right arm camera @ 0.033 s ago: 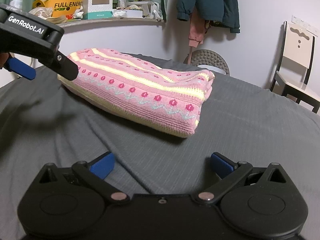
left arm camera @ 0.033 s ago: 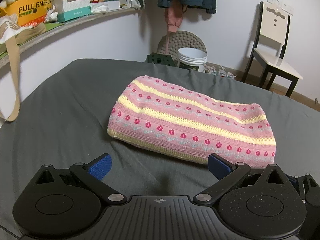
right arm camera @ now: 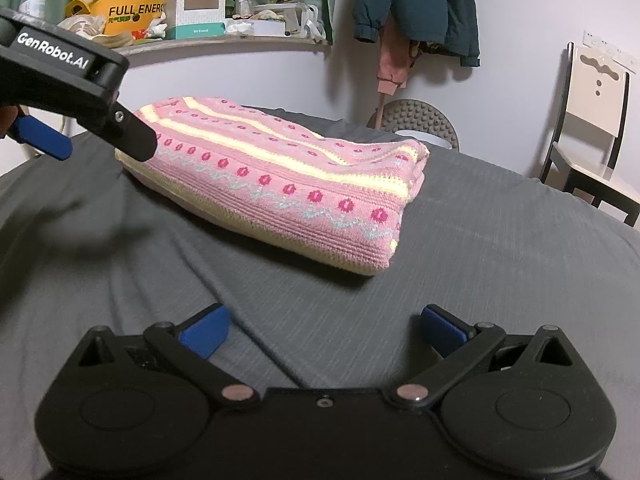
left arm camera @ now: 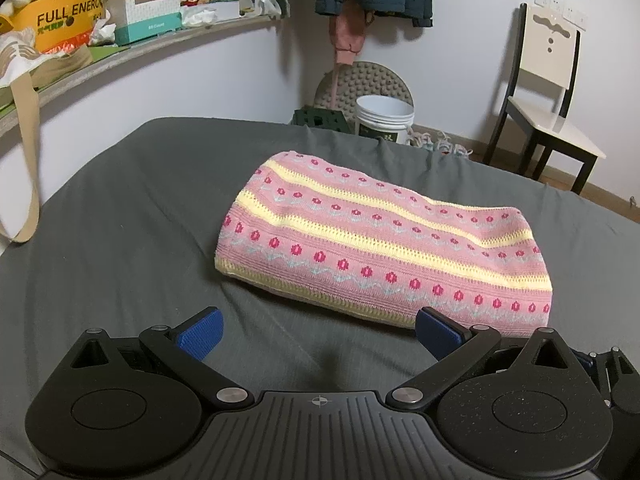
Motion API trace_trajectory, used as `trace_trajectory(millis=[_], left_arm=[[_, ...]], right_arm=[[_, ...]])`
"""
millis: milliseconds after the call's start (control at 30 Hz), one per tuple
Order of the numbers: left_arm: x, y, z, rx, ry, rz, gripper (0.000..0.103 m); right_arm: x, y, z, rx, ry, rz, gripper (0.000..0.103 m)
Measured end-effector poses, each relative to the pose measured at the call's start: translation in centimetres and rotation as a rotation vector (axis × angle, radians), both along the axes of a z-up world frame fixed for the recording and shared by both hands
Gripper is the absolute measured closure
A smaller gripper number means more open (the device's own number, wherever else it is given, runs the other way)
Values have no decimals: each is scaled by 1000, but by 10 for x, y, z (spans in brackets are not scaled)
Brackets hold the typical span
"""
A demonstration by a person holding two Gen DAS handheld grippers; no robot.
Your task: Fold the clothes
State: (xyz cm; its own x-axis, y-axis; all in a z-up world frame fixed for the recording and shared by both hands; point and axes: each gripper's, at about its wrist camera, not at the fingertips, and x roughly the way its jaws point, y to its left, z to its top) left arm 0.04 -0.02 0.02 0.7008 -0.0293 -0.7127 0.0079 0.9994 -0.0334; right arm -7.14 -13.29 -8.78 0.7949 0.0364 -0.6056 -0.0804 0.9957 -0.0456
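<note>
One folded pink sweater point(left arm camera: 380, 248) lies on the grey bed point(left arm camera: 120, 220); two tongs, left gripper point(left arm camera: 318, 330) and right gripper point(right arm camera: 324, 326), gape empty beside one chair point(left arm camera: 548, 100).

The folded sweater point(left arm camera: 384, 248) in front of me is pink with pale yellow stripes, rows of red flowers and light blue zigzags. It lies on a dark grey bed point(left arm camera: 120, 220). My left gripper point(left arm camera: 318, 330) and right gripper point(right arm camera: 324, 330) are black with blue pads.
</note>
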Motion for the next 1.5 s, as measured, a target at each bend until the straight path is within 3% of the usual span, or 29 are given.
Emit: trace_trajectory(millis=[500, 1033, 1500], left_arm=[[5, -3, 3, 24, -7, 6, 0], [0, -21, -6, 129, -2, -39, 0], [-2, -26, -5, 127, 11, -59, 0]], right_arm=[[3, -4, -2, 48, -6, 1, 0], [1, -3, -1, 42, -4, 2, 0], [1, -4, -1, 42, -5, 2, 0]])
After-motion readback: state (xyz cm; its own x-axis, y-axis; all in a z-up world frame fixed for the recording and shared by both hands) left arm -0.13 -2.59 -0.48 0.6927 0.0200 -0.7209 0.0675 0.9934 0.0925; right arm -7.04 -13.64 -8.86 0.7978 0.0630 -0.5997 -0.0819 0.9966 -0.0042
